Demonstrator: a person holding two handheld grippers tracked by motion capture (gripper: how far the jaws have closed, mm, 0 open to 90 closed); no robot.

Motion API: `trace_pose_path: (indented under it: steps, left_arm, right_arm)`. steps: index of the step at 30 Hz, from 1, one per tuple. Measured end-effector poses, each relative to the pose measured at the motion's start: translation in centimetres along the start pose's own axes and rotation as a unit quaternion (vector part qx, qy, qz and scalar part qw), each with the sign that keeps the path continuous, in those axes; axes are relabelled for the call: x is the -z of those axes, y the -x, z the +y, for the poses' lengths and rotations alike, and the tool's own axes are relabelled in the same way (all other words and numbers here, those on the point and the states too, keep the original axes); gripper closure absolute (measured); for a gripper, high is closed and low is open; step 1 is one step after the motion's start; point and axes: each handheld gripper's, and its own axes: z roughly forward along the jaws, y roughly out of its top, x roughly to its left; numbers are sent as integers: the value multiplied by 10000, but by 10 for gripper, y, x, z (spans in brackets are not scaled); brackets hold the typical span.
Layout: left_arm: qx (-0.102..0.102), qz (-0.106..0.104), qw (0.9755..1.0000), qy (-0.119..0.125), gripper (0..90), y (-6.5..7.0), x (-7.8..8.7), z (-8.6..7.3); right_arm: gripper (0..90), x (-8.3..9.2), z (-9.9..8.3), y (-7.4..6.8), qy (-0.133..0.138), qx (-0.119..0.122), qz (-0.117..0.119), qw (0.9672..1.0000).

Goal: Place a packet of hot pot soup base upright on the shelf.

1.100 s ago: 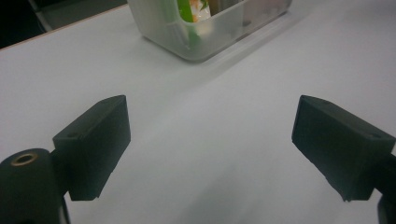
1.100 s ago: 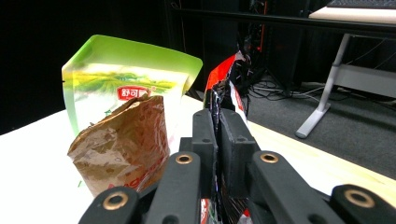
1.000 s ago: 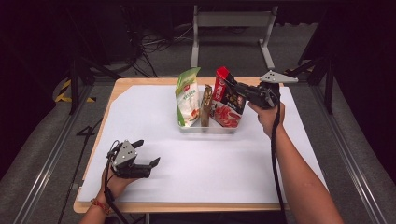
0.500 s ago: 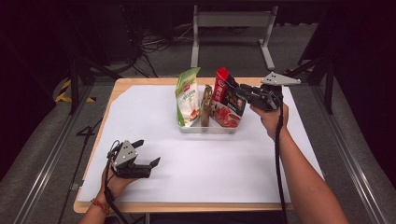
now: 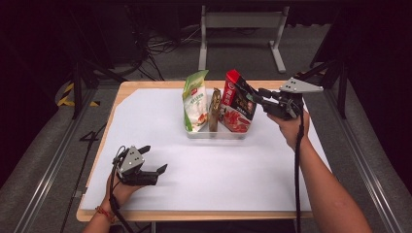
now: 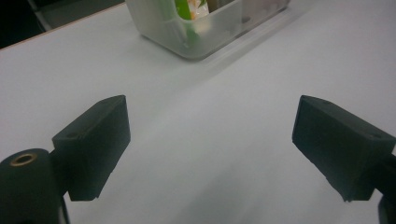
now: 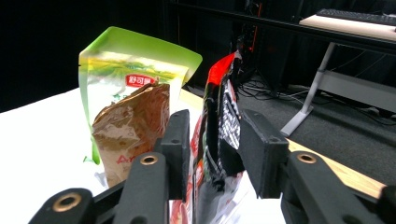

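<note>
From the high view, I see a clear bin at the far middle of the white-covered table, with three packs standing in it: a green pouch on the left, a brown pouch in the middle and a red-and-black pack on the right. My right gripper reaches in from the right at the upper part of the red-and-black pack. My left gripper lies near the left corner of the table, well apart from the bin, nothing in it.

In the left gripper view, its jaws stand wide over bare white table, and the bin sits far ahead with a strip of green showing through its wall.

In the right gripper view, the red-and-black pack stands upright between my two jaws. They have just been opening; a gap shows on the left side, and on the right the pad looks close to or barely touching the pack, so I judge the grip let go.

My reading: all three packs are in the bin, and the red one is just set down. What remains is to back the right gripper away without tipping the pack.
</note>
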Motion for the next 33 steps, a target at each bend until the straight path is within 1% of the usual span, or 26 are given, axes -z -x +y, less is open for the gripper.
trace_pose_path:
  steps: [4,8,12,14,16,19,33]
  left_arm:
    - [-5,-13,10000,-26,120,1,-1,0]
    - [-56,-24,10000,-50,119,1,-2,0]
    - [-34,-15,10000,-39,119,1,-1,0]
    - [-47,-16,10000,-52,119,1,-1,0]
    - [-71,-29,9999,-65,119,1,-2,0]
    - [-78,-33,9999,-73,119,2,-2,0]
    - [-73,-15,9999,-69,119,2,-1,0]
  right_arm:
    - [624,5,-3,-2,11,10,20,10000]
    - [613,9,-7,-5,-46,122,-3,9999]
    - [594,13,-12,-7,-74,200,-26,9998]
    - [575,15,-15,-8,-94,228,-37,9997]
    - [558,16,-18,-9,-148,324,-74,9993]
    - [532,19,-23,-11,-186,397,-92,9990]
    - [488,32,-46,-10,-340,544,-211,9977]
